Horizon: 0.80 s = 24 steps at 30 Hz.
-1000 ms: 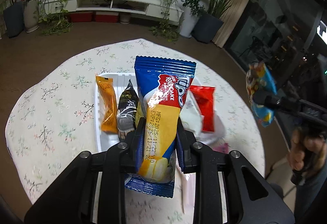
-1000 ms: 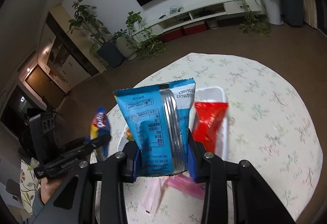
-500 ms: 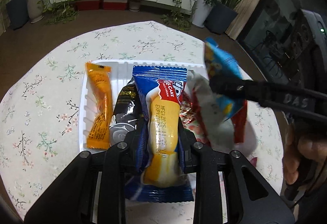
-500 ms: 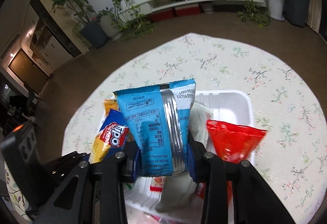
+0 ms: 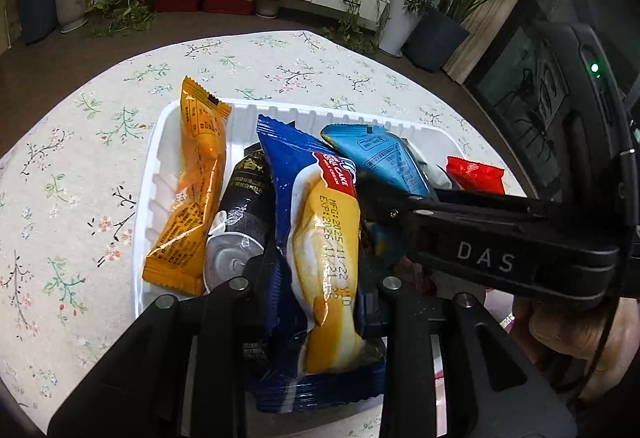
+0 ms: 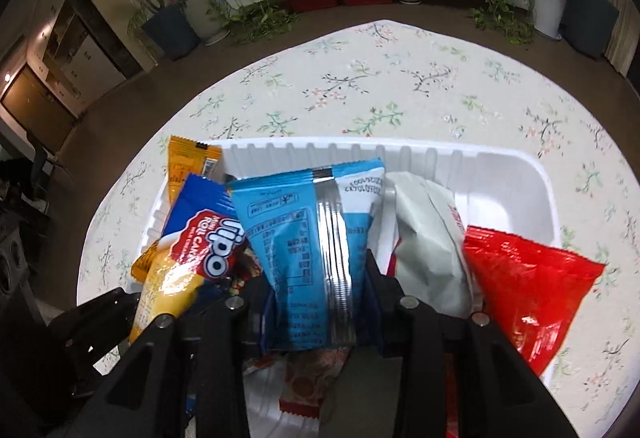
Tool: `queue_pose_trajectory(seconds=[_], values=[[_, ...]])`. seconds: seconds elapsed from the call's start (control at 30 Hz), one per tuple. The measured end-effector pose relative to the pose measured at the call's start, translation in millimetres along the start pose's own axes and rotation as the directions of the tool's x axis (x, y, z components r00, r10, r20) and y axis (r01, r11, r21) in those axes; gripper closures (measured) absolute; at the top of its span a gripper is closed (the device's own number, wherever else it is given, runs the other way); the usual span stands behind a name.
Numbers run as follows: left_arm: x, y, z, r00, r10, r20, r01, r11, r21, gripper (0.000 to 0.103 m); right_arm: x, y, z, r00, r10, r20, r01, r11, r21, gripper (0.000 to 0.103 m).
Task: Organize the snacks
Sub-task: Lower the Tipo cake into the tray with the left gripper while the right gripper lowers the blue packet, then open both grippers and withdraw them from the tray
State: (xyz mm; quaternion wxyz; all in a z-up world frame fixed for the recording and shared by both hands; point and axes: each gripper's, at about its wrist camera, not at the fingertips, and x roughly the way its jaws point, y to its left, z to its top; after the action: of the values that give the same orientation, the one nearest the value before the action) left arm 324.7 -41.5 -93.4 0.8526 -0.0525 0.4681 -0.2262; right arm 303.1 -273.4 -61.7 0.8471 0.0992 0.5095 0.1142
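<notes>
My left gripper (image 5: 316,278) is shut on a dark blue roll cake packet (image 5: 320,230) and holds it low over the white tray (image 5: 160,142). My right gripper (image 6: 316,290) is shut on a light blue snack packet (image 6: 308,234) just to the right of it, also over the tray (image 6: 512,190). The roll cake packet also shows in the right wrist view (image 6: 192,254), and the light blue packet in the left wrist view (image 5: 380,162). The tray holds an orange packet (image 5: 196,190), a black packet (image 5: 244,214), a white-grey packet (image 6: 428,246) and a red packet (image 6: 524,286).
The tray lies on a round table with a floral cloth (image 6: 400,78). A pink-and-white wrapper (image 6: 304,386) lies under my right gripper. Potted plants and a low white TV shelf stand beyond the table. A hand grips the right gripper's handle at the right in the left wrist view.
Both grippers have come down and together over the tray with their packets. The right gripper has swung in from the far right to just beside the left one.
</notes>
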Motion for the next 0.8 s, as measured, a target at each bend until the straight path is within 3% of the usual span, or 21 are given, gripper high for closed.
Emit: queue_pose_trajectory(seconds=[0.2,0.43,0.53,0.7,0.8], values=[[-1,-6,-5,1.000,0.025,0.016,-0.026,0.999,0.038,0.075,3,2,-2,1.000,-0.018,0.019,0.019,0.999,-0.033,0.061],[-5,-26,-12,0.999,0.019,0.036,-0.023,0.994,0.109,0.033,-9,13,-6,0.999,-0.027,0.046,0.031,0.996,-0.085,0.042],[-12,-29,-14,0.999,0.018,0.044,-0.023,0.994,0.107,0.020,-19,18,-6,0.997,-0.027,0.065,0.034,0.994,-0.108,0.041],[-26,-31,-17,0.998,0.030,0.052,-0.035,0.994,0.103,0.009,-37,20,-8,0.995,-0.022,0.101,0.033,0.993,-0.117,0.034],[-31,-29,-21,0.998,0.048,0.048,-0.052,0.995,0.090,0.008,-50,15,-9,0.992,-0.019,0.125,0.032,0.994,-0.102,0.033]])
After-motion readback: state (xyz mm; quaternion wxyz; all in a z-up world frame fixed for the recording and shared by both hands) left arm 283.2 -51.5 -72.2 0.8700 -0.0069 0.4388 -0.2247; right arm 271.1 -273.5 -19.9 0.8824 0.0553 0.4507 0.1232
